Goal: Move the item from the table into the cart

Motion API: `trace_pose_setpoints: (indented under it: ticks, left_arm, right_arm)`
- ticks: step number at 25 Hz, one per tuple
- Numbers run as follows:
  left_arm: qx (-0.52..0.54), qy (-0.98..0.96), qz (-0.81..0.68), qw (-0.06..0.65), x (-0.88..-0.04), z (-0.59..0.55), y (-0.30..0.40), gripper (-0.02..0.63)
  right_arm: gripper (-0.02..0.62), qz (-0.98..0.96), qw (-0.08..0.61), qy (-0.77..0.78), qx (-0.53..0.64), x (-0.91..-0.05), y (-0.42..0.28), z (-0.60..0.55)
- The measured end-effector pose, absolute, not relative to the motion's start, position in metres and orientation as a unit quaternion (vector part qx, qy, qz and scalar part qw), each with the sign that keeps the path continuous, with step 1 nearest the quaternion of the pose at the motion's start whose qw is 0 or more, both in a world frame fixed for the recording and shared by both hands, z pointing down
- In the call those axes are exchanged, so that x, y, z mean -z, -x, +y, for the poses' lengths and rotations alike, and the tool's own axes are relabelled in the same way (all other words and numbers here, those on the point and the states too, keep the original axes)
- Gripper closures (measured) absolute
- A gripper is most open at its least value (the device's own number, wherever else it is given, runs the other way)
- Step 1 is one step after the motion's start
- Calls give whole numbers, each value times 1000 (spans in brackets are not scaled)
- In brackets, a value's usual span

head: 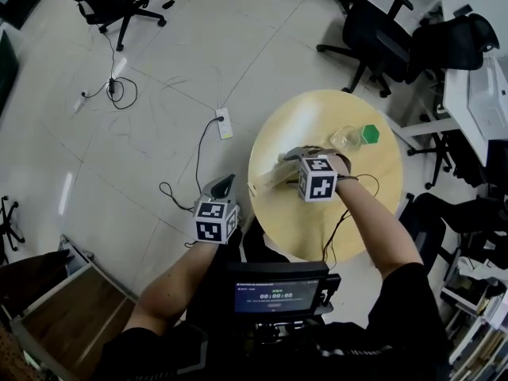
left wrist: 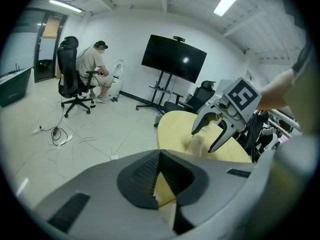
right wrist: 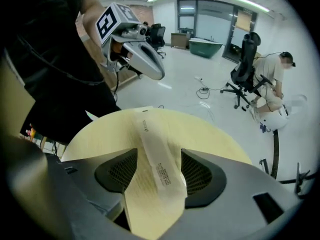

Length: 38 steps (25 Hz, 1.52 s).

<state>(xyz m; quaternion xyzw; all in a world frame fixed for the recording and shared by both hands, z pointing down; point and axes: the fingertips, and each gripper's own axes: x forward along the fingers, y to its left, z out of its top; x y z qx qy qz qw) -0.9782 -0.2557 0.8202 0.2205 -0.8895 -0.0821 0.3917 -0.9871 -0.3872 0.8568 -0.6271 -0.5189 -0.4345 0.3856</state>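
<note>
A long flat pale packet (head: 266,179) lies on the round yellow table (head: 317,228) near its left edge. My right gripper (head: 284,162) hangs over it, pointing steeply down. In the right gripper view its jaws stand wide open, and the packet (right wrist: 147,129) runs through the gap of the right gripper (right wrist: 159,154) without the pads pressing on it. My left gripper (head: 225,182) is off the table's left edge, over the floor. It looks shut with nothing in it, in its own view (left wrist: 160,156) and as a closed beak (right wrist: 159,74).
A clear bottle (head: 349,138) with a green cap (head: 370,134) lies at the table's far side. A cart with a wooden bottom (head: 63,316) stands at the lower left. Office chairs (head: 373,38), a power strip (head: 225,123) and cables are on the floor. A person (left wrist: 95,66) sits far off.
</note>
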Motion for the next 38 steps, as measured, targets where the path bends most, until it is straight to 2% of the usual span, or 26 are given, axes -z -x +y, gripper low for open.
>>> trace_pose_setpoints:
  ticks: [4,6,15,16,21,23,26,28,38]
  left_arm:
    - [85,-216,-888,398,-830,-254,980,598]
    - [83,-214,-888,399,-834,-253,982,599]
    - [94,-216,-889,393,-839,-249,988,598]
    - [94,-214,-888,395,-839,-249,988,598]
    - [96,-214,-888,394,-839,-249,987,598]
    - [96,-217,-888,393,-838,-251,984,598]
    - [95,-215,-888,394,-839,-248,980,598]
    - [96,-211,-888,397,-839,-248,977,598]
    - [84,-236,-893,374,-785,-268,964,598]
  right_arm:
    - [336,-492,384,635,455,-873,991,-387]
    - [367,-483,375,641,465,-877,993,-386]
    - [372,-435,379,650,494,-905,986,-387]
    - [414,-434,380,651,493,-905,986,-388]
    - [430,-434,385,653,487,-905,985,-388]
    - [482,-441,394,650,478,-906,983,-389]
    - [505,-465,403,644,455,-904,985,-386]
    - [565,-482,401,641,443,-899,988,-387]
    - [577,-611,393,588,355,-830,985,-399]
